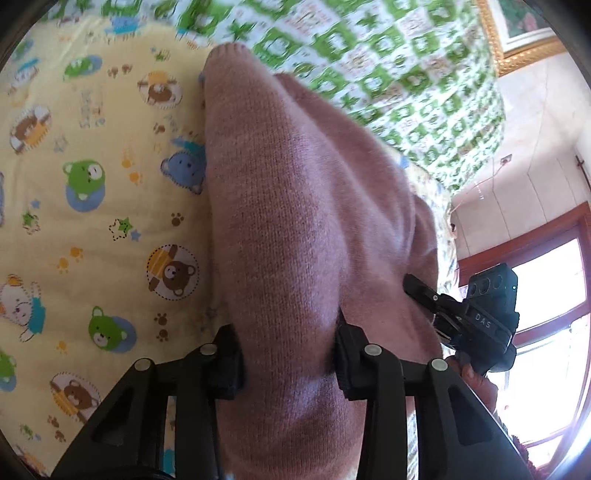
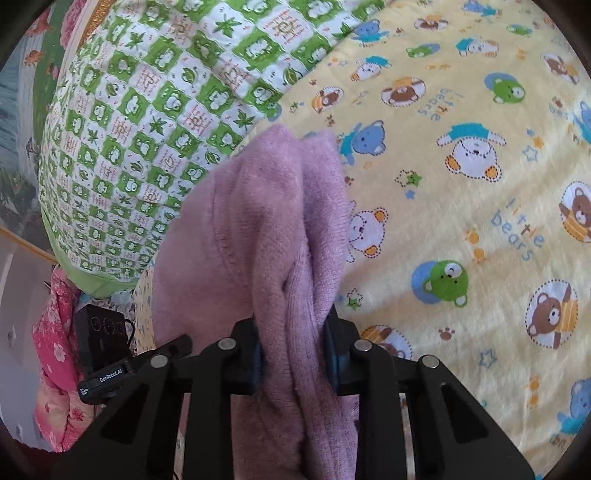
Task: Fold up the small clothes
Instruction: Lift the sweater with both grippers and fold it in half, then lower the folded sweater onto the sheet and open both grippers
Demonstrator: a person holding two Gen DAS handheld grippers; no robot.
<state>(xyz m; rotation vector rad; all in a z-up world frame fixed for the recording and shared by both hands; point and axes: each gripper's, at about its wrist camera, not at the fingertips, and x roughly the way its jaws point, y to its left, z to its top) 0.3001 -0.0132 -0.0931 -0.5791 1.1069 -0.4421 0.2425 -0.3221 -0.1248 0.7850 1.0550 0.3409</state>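
A small mauve knitted garment [image 1: 295, 206] lies over a yellow bear-print blanket [image 1: 92, 206]. In the left wrist view my left gripper [image 1: 290, 363] is shut on a thick fold of its near end, both pads pressing into the knit. The right wrist view shows the same mauve garment [image 2: 266, 221] bunched and creased, with my right gripper [image 2: 295, 356] shut on a gathered fold of it. The other gripper [image 1: 476, 321] shows at the garment's right edge in the left wrist view, and as a black block [image 2: 110, 347] at the lower left in the right wrist view.
A green-and-white checked quilt [image 2: 147, 129] is heaped beyond the garment. The yellow blanket [image 2: 461, 203] stretches wide to the right. Pink floral fabric [image 2: 55, 350] hangs at the left edge. A red-framed window [image 1: 546, 295] and a gilt picture frame [image 1: 517, 33] stand off the bed.
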